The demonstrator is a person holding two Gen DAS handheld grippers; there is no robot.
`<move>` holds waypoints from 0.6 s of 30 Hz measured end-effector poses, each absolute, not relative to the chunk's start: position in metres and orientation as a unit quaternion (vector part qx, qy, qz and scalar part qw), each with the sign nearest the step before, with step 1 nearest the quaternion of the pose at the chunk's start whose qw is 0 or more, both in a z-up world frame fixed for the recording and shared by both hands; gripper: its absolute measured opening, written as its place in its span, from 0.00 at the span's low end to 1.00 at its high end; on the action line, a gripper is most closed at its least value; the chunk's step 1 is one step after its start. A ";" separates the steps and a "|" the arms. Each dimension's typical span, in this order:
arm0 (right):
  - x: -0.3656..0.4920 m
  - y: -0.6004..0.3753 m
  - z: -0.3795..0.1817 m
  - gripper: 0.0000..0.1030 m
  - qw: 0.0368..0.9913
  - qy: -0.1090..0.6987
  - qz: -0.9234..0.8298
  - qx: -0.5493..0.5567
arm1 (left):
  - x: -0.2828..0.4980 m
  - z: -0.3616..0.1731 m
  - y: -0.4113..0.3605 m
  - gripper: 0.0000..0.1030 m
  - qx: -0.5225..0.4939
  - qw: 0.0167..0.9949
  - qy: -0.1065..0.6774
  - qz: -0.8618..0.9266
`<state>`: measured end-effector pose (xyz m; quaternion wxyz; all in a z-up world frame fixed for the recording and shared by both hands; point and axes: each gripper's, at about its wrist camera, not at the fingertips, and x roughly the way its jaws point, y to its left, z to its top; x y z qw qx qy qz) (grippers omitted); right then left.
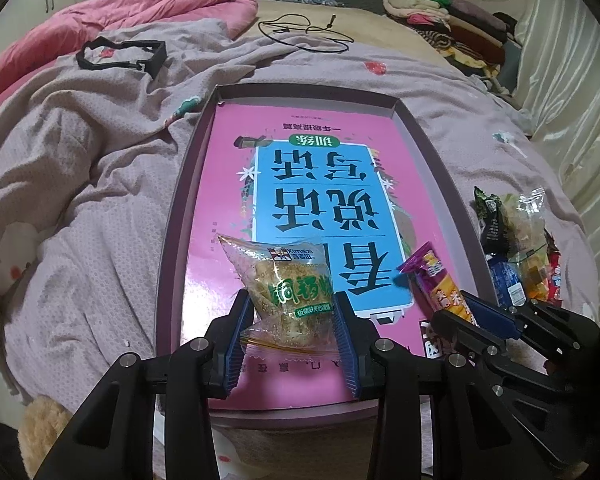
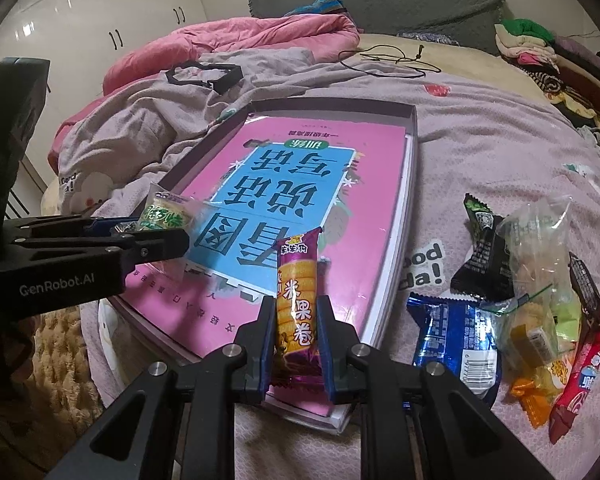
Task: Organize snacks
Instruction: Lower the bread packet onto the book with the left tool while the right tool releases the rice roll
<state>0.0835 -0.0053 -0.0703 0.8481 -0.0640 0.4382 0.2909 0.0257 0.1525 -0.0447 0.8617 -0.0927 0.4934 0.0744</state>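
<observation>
Bedroom scene: a bed (image 1: 420, 92) w/ a lilac patterned sheet, a bunched pink duvet (image 1: 140, 12) at the far left, folded clothes (image 1: 440, 20) stacked at the far right, a thin black cord (image 1: 304, 30) lying loose near the headboard, and a black strap loop (image 1: 120, 56) on the rumpled sheet.

Mid-bed sits a shallow purple box lid (image 1: 188, 184), used as a tray, w/ a pink & blue book (image 1: 320, 184) lying flat inside it.

Left gripper (image 1: 292, 316): fingers closed on a clear snack bag w/ green lettering (image 1: 288, 284), pads pressing both sides of the bag's lower half. Bag is over the near part of the book, inside the tray; can't tell if its bottom edge touches the cover. From the right wrist view the same bag (image 2: 166, 212) shows just beyond the left gripper's tip, over the tray's left edge area.

Right gripper (image 2: 294, 320): fingers clamped tight on a purple & yellow rice roll pack (image 2: 298, 300), held upright-ish, top end tilted away, over the near right corner of the tray. In the left wrist view that pack (image 1: 432, 280) sits to the right of the green-lettered bag, the two apart.

Right of the tray, on the sheet, a loose pile of other snacks (image 2: 520, 300): black wrapper (image 2: 484, 252), blue wrapper (image 2: 456, 332), clear bag w/ small bits, red pack (image 2: 580, 380), orange candy (image 2: 536, 396). All outside the tray, touching or overlapping each other.
</observation>
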 end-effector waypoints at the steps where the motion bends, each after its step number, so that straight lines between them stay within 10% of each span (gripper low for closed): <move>1: 0.083 -0.006 -0.070 0.20 0.848 0.439 0.291 -0.061 | 0.026 -0.045 0.152 0.40 -0.093 0.861 0.494 0.074; 18: 0.077 -0.021 -0.059 0.21 0.854 0.427 0.294 -0.040 | 0.022 -0.038 0.146 0.42 -0.089 0.860 0.496 0.074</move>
